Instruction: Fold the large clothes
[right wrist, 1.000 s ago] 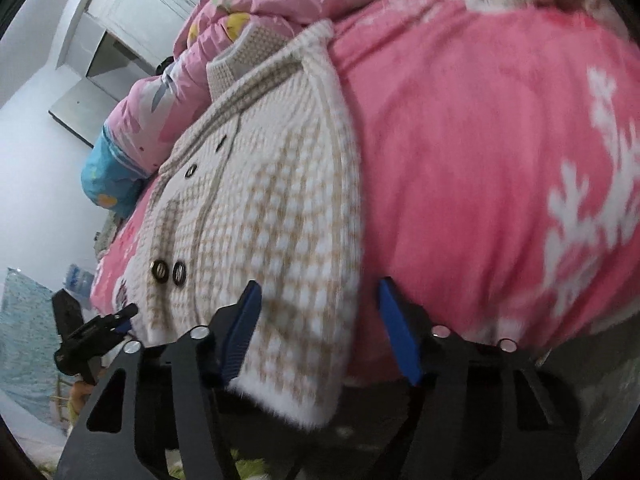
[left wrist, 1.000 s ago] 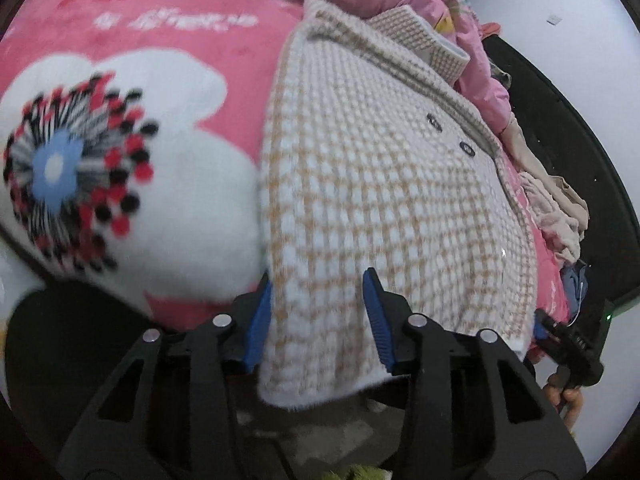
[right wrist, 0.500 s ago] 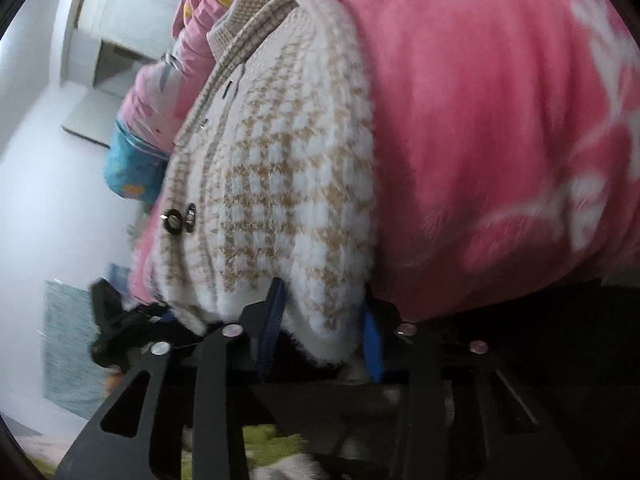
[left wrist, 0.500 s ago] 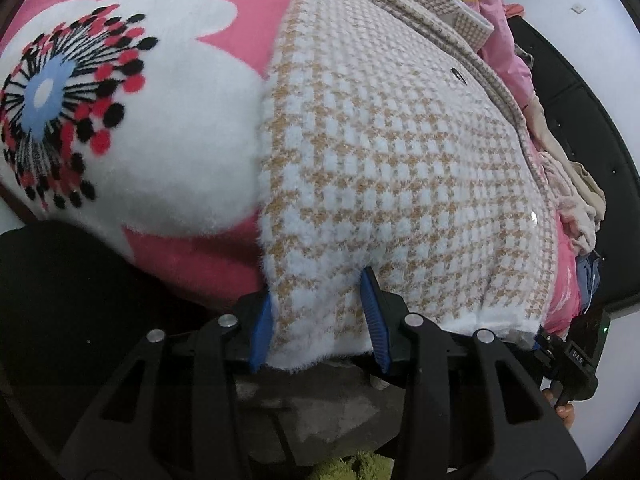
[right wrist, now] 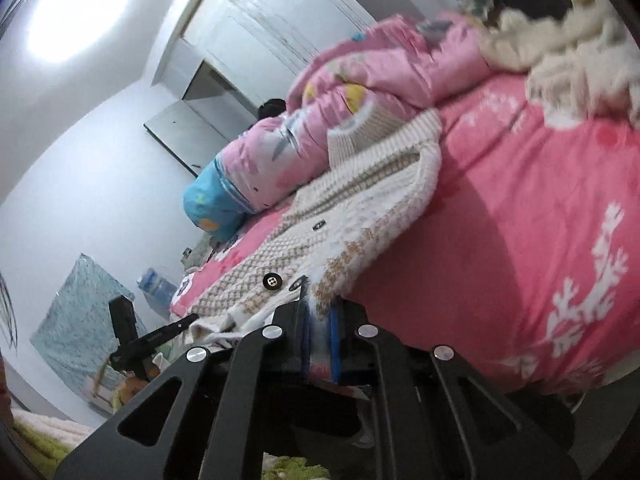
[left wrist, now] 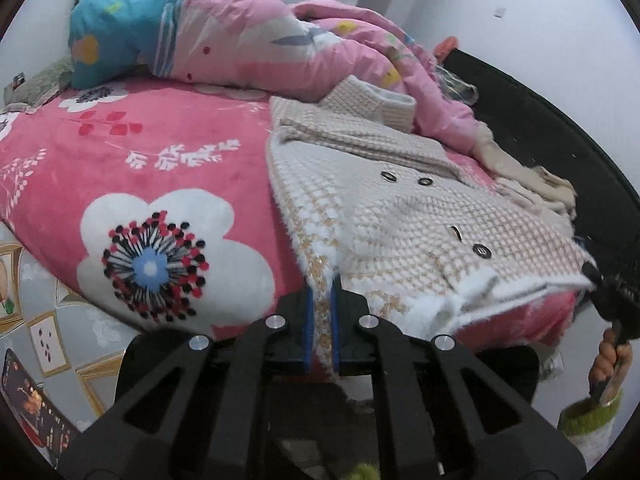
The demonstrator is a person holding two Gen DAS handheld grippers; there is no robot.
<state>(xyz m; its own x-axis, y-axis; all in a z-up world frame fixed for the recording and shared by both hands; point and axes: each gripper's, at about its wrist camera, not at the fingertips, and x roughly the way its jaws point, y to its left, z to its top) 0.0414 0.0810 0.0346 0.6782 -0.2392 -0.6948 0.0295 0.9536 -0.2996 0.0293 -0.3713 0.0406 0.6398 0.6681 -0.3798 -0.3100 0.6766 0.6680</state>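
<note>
A cream and tan checked knit cardigan point(left wrist: 404, 216) with dark buttons lies on a pink flowered blanket point(left wrist: 152, 160), collar toward the far pillows. My left gripper point(left wrist: 321, 312) is shut on the cardigan's near left hem corner at the bed's edge. My right gripper point(right wrist: 319, 334) is shut on the near right hem corner; the cardigan point(right wrist: 360, 216) stretches away from it over the blanket point(right wrist: 520, 248). The right gripper also shows at the right edge of the left wrist view point(left wrist: 608, 292), and the left gripper in the right wrist view point(right wrist: 160, 336).
A rolled pink and blue quilt point(left wrist: 224, 44) lies at the bed's head. Beige clothes point(left wrist: 532, 188) are heaped by the black headboard point(left wrist: 560, 132). A white wardrobe point(right wrist: 272, 40) stands behind. Patterned flooring point(left wrist: 36, 320) lies below the bed's left side.
Both grippers closed on the hem corners they straddled and pulled back and up. The hem is lifted off the bed's edge and the cardigan is drawn out.
</note>
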